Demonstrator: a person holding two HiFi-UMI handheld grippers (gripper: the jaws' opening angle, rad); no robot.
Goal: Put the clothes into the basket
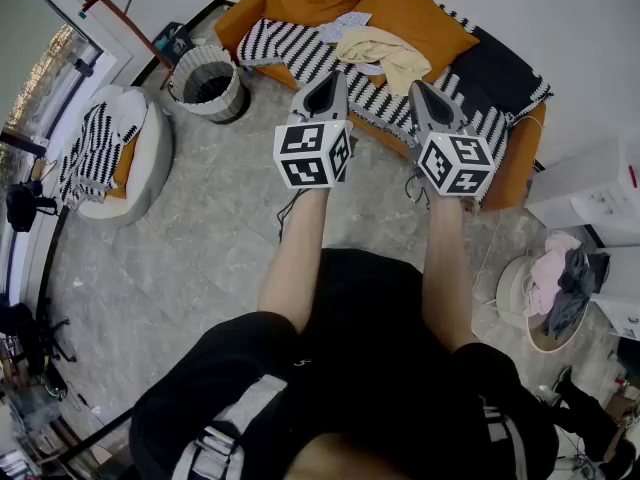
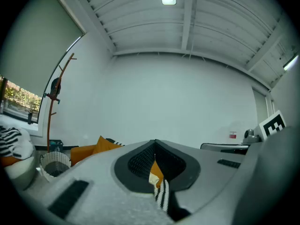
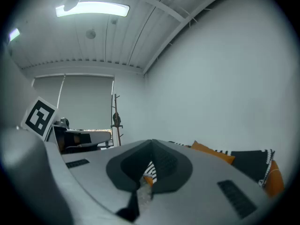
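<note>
On the sofa (image 1: 518,163), beige clothes (image 1: 384,53) (loosely heaped)

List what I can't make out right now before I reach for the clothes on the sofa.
- Basket inside: head view, dark and too small to tell if anything is in it.
- Sofa front edge: head view, partly hidden behind the left gripper and right gripper.
- Cream garment: both gripper views, blocked by the shut gripper bodies; only slivers show.

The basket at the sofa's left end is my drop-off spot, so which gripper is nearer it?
Left. The left gripper hangs right of the basket; the right gripper is farther right.
</note>
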